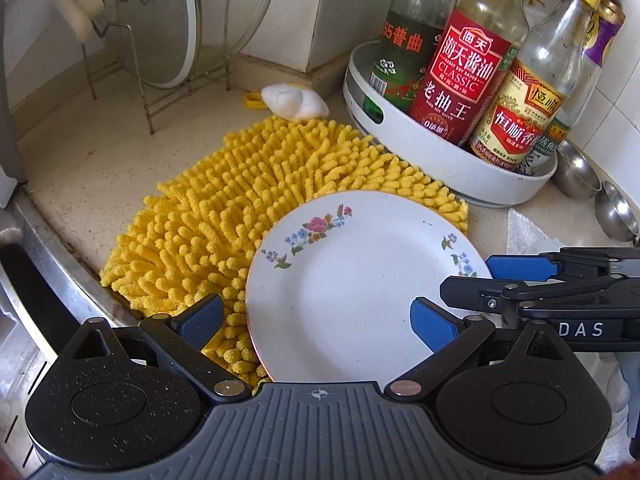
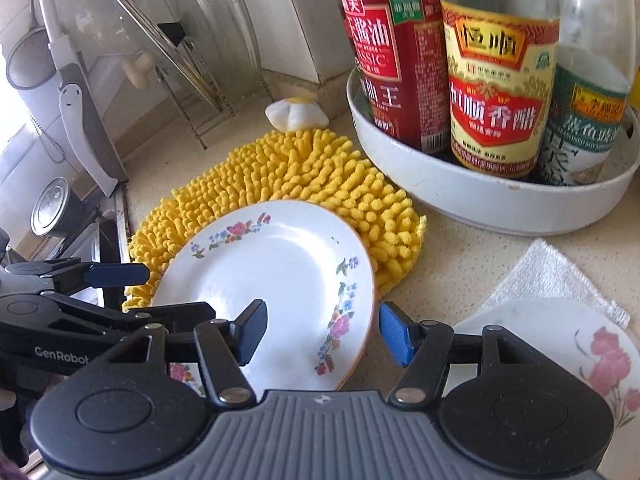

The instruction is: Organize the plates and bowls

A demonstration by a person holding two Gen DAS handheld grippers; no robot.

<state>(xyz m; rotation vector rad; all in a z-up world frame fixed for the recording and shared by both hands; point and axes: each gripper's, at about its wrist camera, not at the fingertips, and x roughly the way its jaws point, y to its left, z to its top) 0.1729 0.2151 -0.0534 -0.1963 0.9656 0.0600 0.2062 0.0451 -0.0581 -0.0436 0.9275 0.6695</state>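
From the left wrist view, the white round china plate with painted flowers [image 1: 360, 280] lies flat, partly on the shaggy yellow chenille mat [image 1: 260, 200] and partly toward the front edge of the speckled pale counter [image 1: 80, 160]. I judge the mat is there to cushion and drain washed dishes. The left gripper [image 1: 316, 320] hovers just above the plate's near rim with its jaws apart and nothing between the pads; it looks ready to take the rim. The right gripper's blue-tipped fingers [image 1: 520, 268] reach in from the right edge, near the plate's far side. Behind stands a round white tray [image 1: 440, 172] of sauce bottles, grouped to keep them off the work area, and a wire rack [image 1: 132, 80] holding glass pot lids upright.

From the right wrist view, the right gripper [image 2: 324, 336] straddles the plate's right-hand rim, one pad over the plate's face and the other just outside the edge, jaws apart and not pressing. A second white flowered dish [image 2: 568, 344] sits on the counter at the lower right beside a white cloth [image 2: 548, 268], perhaps waiting to be stacked.
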